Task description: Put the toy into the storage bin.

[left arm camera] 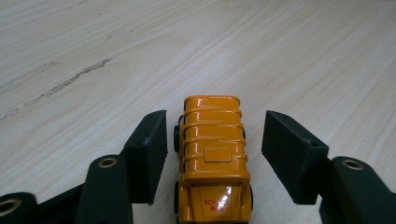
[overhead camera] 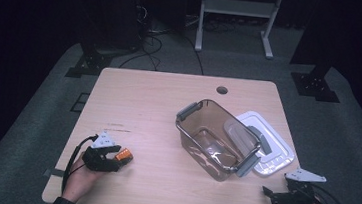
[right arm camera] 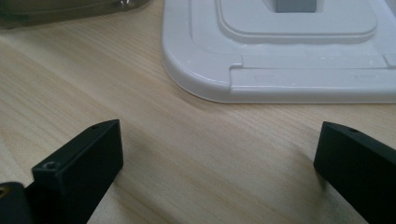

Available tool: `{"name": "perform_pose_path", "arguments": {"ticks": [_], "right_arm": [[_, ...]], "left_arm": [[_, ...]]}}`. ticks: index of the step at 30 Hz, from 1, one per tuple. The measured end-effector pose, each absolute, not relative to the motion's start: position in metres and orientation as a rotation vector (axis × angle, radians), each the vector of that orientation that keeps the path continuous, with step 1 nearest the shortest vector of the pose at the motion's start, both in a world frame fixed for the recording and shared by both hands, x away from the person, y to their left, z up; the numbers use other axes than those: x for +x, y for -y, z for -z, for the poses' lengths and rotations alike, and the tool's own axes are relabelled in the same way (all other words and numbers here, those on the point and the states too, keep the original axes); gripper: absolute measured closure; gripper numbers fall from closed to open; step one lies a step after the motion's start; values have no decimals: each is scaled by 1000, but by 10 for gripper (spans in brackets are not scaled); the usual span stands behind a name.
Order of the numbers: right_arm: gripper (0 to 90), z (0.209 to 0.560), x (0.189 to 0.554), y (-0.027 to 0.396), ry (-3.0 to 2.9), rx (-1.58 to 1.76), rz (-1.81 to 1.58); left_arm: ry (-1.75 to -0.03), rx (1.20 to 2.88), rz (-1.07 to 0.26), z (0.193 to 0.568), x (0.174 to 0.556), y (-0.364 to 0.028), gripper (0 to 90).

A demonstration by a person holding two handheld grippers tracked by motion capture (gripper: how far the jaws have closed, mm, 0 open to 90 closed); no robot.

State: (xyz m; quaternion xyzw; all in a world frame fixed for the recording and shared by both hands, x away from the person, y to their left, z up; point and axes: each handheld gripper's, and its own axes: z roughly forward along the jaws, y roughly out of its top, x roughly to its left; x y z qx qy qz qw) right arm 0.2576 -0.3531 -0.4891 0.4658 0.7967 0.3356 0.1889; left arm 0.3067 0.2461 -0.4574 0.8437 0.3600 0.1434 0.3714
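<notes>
Desk (overhead camera: 168,106): pale wood. Brown clear bin (overhead camera: 215,138) right of centre, lidless; white lid (overhead camera: 271,146) flat, touching its right side. Right claw (right arm camera: 219,163) at near right corner, spread wide over bare wood. Left claw (left arm camera: 215,154) near left corner, straddling orange toy bus (left arm camera: 213,154); gaps both sides, not yet pinching.

Toy bus (left arm camera: 214,158) front cut by bottom edge; white lid (right arm camera: 289,56) cropped top, right.

Red letters "SCH" over "B", partly glared out, on the orange toy bus (left arm camera: 214,158) hood
</notes>
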Motion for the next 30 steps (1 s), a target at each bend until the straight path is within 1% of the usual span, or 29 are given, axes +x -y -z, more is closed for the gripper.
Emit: {"name": "perform_pose_path", "arguments": {"ticks": [13, 17, 30], "right_arm": [[3, 489, 258, 353, -2241, 1310, -944], [3, 489, 258, 353, -2240, 1310, -944], [3, 489, 258, 353, -2240, 1310, -944]], "left_arm": [[-935, 2164, -363, 456, 308, -248, 550], [-934, 2166, -361, 456, 308, -248, 579], [-937, 2157, -372, 452, 307, -247, 589]]}}
